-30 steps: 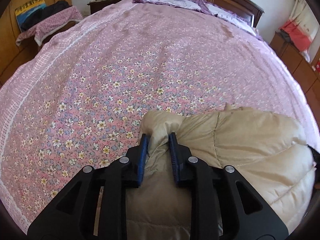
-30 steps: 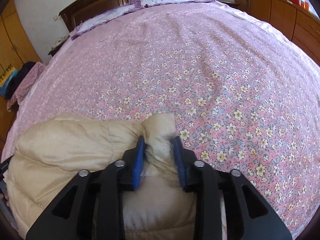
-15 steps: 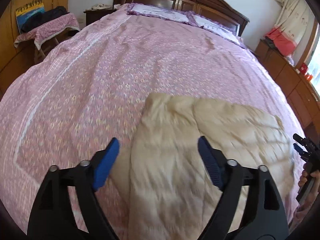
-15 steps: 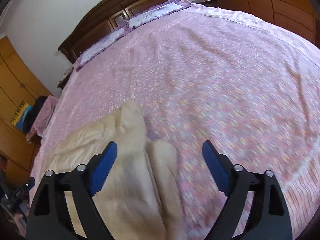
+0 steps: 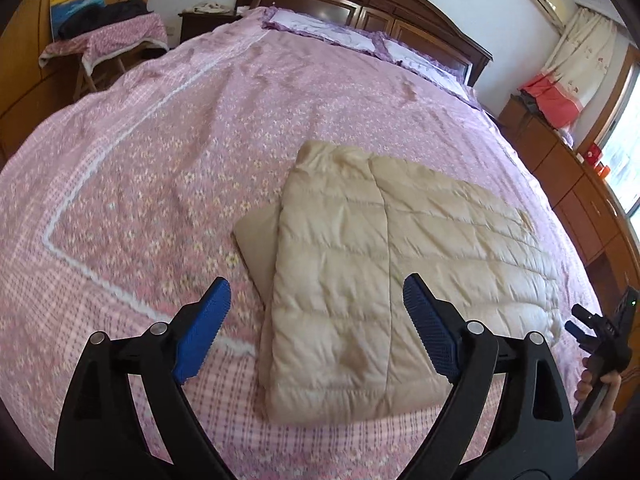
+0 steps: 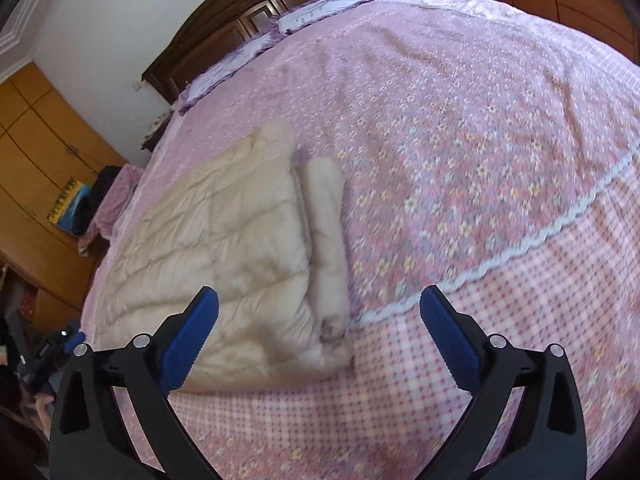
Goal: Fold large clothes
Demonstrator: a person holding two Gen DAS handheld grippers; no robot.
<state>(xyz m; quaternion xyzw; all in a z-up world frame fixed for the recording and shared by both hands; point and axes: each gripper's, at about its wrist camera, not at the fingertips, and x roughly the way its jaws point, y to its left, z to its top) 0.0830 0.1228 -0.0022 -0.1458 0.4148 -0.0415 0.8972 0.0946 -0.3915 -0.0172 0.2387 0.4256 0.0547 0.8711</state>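
Observation:
A beige quilted down jacket (image 5: 380,248) lies folded into a flat rectangle on the pink floral bedspread (image 5: 160,152), near the foot edge of the bed. My left gripper (image 5: 314,284) hangs open above the jacket's near left part, with nothing between its blue pads. In the right wrist view the jacket (image 6: 224,236) lies left of centre, a rolled sleeve along its right side. My right gripper (image 6: 319,292) hovers above the jacket's near right corner; its jaws are opening and hold nothing. The right gripper (image 5: 600,330), held in a hand, also shows at the left wrist view's right edge.
A dark wooden headboard (image 5: 360,4) and purple-edged pillows (image 5: 320,26) stand at the far end. A small table draped with pink cloth (image 5: 104,40) and dark clothes stands to the left. Wooden cabinets (image 5: 580,184) line the right side of the bed.
Both grippers let go of the jacket's far folded edge, opened wide and drew back and up toward the foot of the bed. The jacket now lies flat and folded.

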